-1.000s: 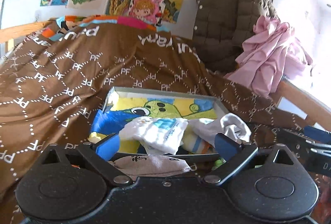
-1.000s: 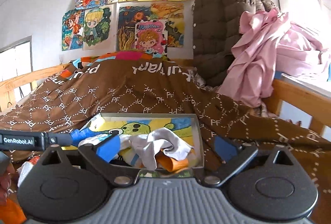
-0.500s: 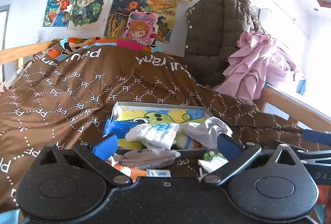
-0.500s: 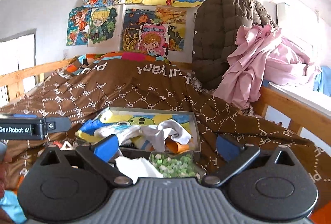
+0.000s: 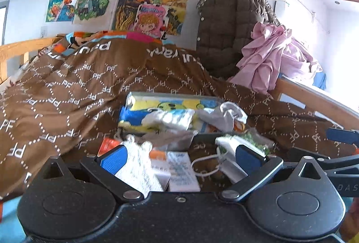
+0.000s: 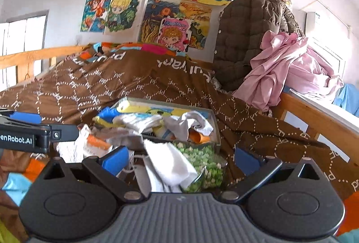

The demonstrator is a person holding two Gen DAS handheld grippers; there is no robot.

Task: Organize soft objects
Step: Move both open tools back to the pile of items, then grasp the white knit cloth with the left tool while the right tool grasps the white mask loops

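A shallow box [image 5: 174,94] with a cartoon lining lies on the brown bedspread [image 5: 67,90]. White socks [image 5: 168,118] and a grey-white cloth [image 5: 224,113] are piled in it. A grey sock [image 5: 168,138] lies just in front of it. My left gripper [image 5: 180,157] is open above loose white packets [image 5: 139,171], holding nothing. The right wrist view shows the same box [image 6: 216,130]. My right gripper [image 6: 181,160] is open there over a white cloth [image 6: 166,164] and a green-speckled bag [image 6: 202,164], not gripping either.
A brown quilted coat [image 5: 228,29] and pink clothes [image 5: 269,58] hang at the back right over a wooden bed rail [image 6: 314,112]. The left gripper's finger [image 6: 22,135] reaches in from the left. Orange and light blue items [image 6: 33,166] lie at the lower left.
Both grippers have drawn back from the box, which now looks smaller and farther. Loose packets, a white cloth and the green-speckled bag have come into view in front of it.
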